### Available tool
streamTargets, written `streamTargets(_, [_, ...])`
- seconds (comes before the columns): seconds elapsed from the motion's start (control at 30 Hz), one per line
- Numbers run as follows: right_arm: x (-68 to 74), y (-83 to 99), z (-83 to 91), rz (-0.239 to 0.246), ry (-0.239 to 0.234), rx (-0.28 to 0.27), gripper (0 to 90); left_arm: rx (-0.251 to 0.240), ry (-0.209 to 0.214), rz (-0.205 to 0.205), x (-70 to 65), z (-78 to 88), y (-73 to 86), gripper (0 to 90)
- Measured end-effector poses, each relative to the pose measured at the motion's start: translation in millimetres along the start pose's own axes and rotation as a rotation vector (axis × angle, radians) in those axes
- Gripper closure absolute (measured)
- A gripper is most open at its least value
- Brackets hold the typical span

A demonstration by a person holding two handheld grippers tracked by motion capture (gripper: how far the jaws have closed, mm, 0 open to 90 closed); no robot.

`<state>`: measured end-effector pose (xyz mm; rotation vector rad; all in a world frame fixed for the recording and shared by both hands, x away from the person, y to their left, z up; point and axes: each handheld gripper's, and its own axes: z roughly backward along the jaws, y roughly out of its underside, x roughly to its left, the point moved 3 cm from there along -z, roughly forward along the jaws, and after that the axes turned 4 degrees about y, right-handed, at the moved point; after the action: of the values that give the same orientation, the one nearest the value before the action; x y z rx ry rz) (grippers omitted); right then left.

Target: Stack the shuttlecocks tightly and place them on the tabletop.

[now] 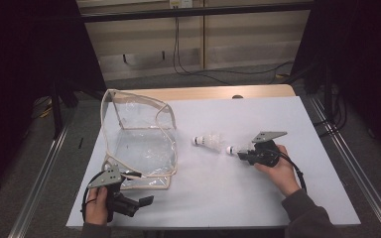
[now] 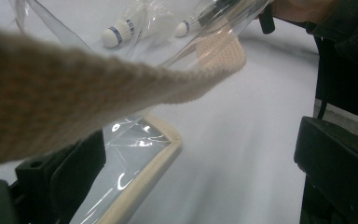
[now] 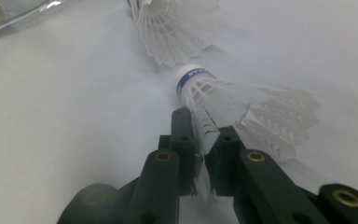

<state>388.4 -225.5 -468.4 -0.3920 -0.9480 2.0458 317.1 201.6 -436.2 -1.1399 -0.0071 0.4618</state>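
On the white worktop (image 1: 218,198), the right gripper (image 3: 205,140) is pinched on the feather skirt of a shuttlecock (image 3: 228,102), whose cork tip points toward a second shuttlecock (image 1: 206,140) just beside it. The clear bag (image 1: 139,144) with beige trim stands well to their left; the left gripper (image 1: 141,201) sits at its near corner with jaws spread wide, a beige strap (image 2: 74,98) lying across between them.

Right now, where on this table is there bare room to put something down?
Free: the far right between the shuttlecocks and the table's back edge, and the near middle between both grippers. Crowded: the left, under the clear bag.
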Motion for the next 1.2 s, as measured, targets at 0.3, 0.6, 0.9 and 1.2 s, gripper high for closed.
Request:
streamTargets(0.3, [1.5,0.3,-3.1,0.027,-0.011,0.013,89.5,-0.001,0.000,0.001,0.0,0.1,0.0,2.0])
streamTargets(0.6, [0.0,-3.4,-0.6,0.006,-0.020,-0.034,89.8,-0.005,0.000,0.002,0.0,-0.2,0.1,2.0])
streamTargets(0.9, [0.8,-7.2,-3.0,-0.006,-0.037,-0.062,89.7,-0.005,0.000,0.002,0.1,-0.2,0.1,2.1])
streamTargets(1.2, [3.5,-13.8,-6.0,0.006,-0.048,-0.073,89.6,-0.006,0.002,0.000,0.3,-0.1,0.3,2.1])
